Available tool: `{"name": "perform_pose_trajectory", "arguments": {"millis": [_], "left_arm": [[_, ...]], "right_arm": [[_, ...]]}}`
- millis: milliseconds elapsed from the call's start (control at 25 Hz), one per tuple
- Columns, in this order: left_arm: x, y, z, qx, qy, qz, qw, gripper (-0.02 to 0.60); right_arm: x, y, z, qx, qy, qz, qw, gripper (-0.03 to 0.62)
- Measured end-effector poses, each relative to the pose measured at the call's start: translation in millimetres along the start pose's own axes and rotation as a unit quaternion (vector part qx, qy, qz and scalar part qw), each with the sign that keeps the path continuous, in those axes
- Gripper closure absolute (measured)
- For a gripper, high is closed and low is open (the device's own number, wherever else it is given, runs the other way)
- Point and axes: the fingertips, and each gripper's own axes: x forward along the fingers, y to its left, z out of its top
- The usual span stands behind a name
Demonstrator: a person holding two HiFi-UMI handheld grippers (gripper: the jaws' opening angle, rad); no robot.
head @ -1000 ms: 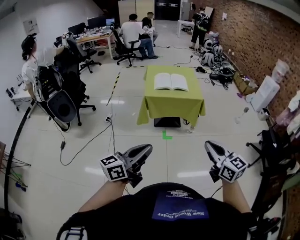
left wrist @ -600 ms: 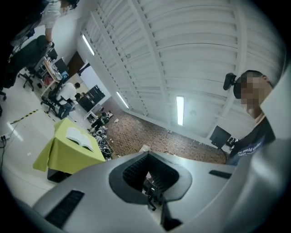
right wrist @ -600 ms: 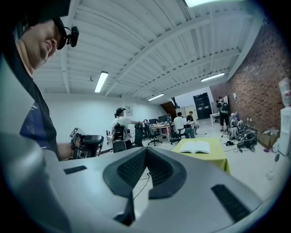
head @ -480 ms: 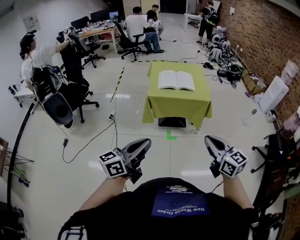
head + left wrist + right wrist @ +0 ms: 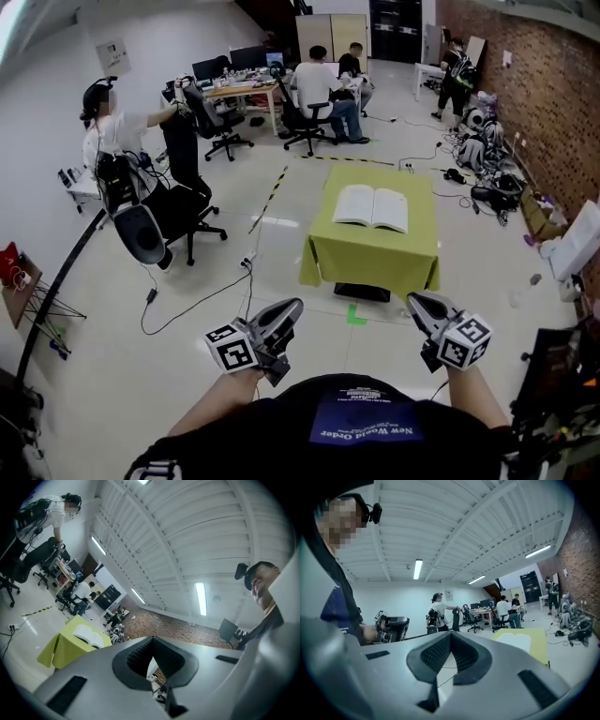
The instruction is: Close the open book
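Left gripper (image 5: 292,309) and right gripper (image 5: 417,302) were noted with jaws pressed together and nothing between them, as was borne out in each gripper view. Both were held low before the body, well short of the table (image 5: 373,258), with bare floor in between. The book (image 5: 372,207) was seen lying open and flat on the table's green cloth, toward the far half of the top. Its spine ran away from the person, and its spread pages ran across the table from side to side. The table stood ahead and between the lines of the two grippers, a little toward the right one, so the right gripper was judged slightly nearer. An approach to the table was judged to be needed before any page could be turned. The whole spread and both grippers were given only in the head view. In the left gripper view the table was caught small, off to the lower left of the jaws. In the right gripper view it was caught off to their right, with the near page foreshortened.
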Motion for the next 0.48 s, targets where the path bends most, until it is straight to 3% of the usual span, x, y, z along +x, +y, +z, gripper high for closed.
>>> {"name": "perform_pose_trajectory", "arguments": {"millis": [200, 480], "left_arm": [[25, 5, -6, -0.005, 0.013, 0.005, 0.9999, 0.575], [59, 69, 16, -0.018, 0.024, -0.027, 0.9992, 0.575]], "right_arm": [[2, -26, -3, 0.005, 0.000, 0.004, 1.000, 0.609], [52, -64, -3, 0.011, 0.001, -0.030, 0.999, 0.609]]}}
